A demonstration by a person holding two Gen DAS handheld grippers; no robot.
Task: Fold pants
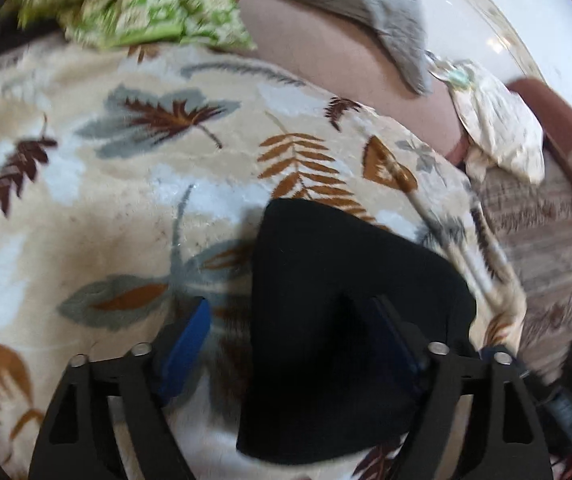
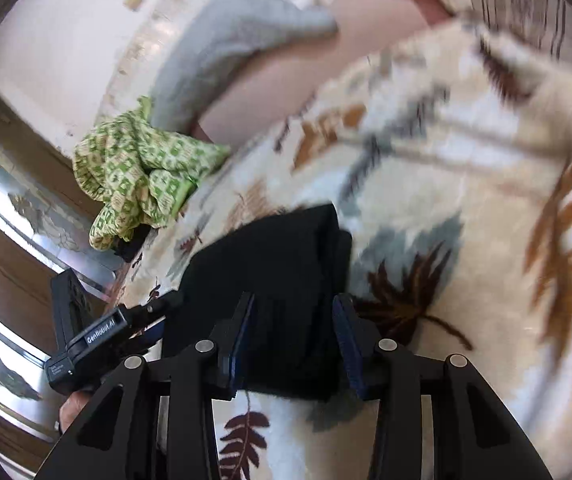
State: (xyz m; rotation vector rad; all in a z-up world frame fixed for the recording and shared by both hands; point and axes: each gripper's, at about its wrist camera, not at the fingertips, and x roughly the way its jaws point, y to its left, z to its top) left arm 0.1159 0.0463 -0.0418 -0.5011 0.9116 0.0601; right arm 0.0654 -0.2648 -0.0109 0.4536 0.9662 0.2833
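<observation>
The black pants [image 1: 338, 300] lie folded into a compact bundle on a cream blanket with a leaf pattern [image 1: 125, 184]. My left gripper [image 1: 298, 336] is open; its jaws stand wide, the right one over the bundle, the left one over the blanket. In the right wrist view the same pants [image 2: 277, 280] lie between the blue pads of my right gripper [image 2: 294, 332], which is open above them with a gap on both sides. The left gripper's body [image 2: 89, 340] shows at the left of that view.
A green patterned cloth [image 2: 137, 176] is heaped at the blanket's far edge, also seen in the left wrist view [image 1: 141, 4]. A grey cloth [image 1: 366, 4] lies over a pink cushion [image 1: 326, 48]. A floral pillow [image 1: 502, 128] sits at the right.
</observation>
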